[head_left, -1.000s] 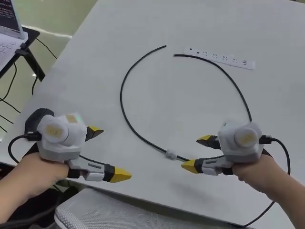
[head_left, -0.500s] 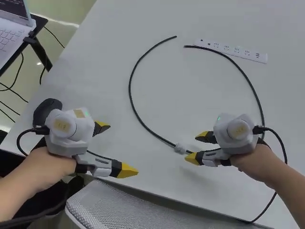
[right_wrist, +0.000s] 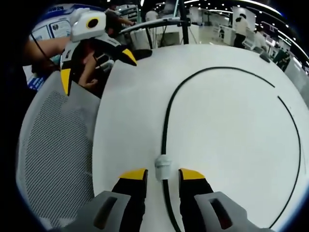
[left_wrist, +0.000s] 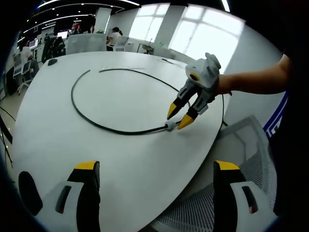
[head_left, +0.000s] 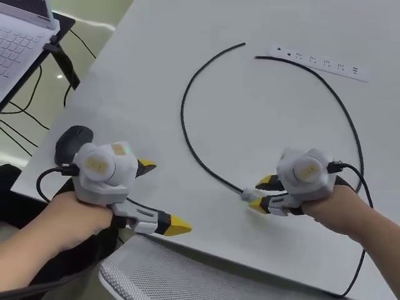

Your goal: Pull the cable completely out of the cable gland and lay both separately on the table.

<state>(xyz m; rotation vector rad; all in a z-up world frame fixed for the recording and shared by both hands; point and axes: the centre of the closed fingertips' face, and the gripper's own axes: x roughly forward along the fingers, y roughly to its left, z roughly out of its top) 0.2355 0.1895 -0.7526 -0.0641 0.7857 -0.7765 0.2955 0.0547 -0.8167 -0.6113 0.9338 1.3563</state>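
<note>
- A laptop (head_left: 19, 37) stood off the table's far left corner; nothing on its screen could be read.
- A dark rounded object (head_left: 72, 140) lay near the left edge of the white table (head_left: 144, 75).
- The left gripper (head_left: 164, 196) hung over the near edge, its jaws spread wide and holding nothing; its own view showed the same gape (left_wrist: 155, 166).
- A mesh chair (head_left: 162, 275) sat just below the near edge.
- The black cable (head_left: 185, 134) lay in a big open loop on the table, its two ends near each other at the far side.
- The white cable gland (head_left: 250, 195) was still threaded on the cable at the near part of the loop.
- The right gripper (head_left: 261, 194) had its jaws partly open either side of the cable, right behind the gland (right_wrist: 162, 166), not yet clamped.
- A white power strip (head_left: 322, 62) lay at the far right; its markings were too small to read.
</note>
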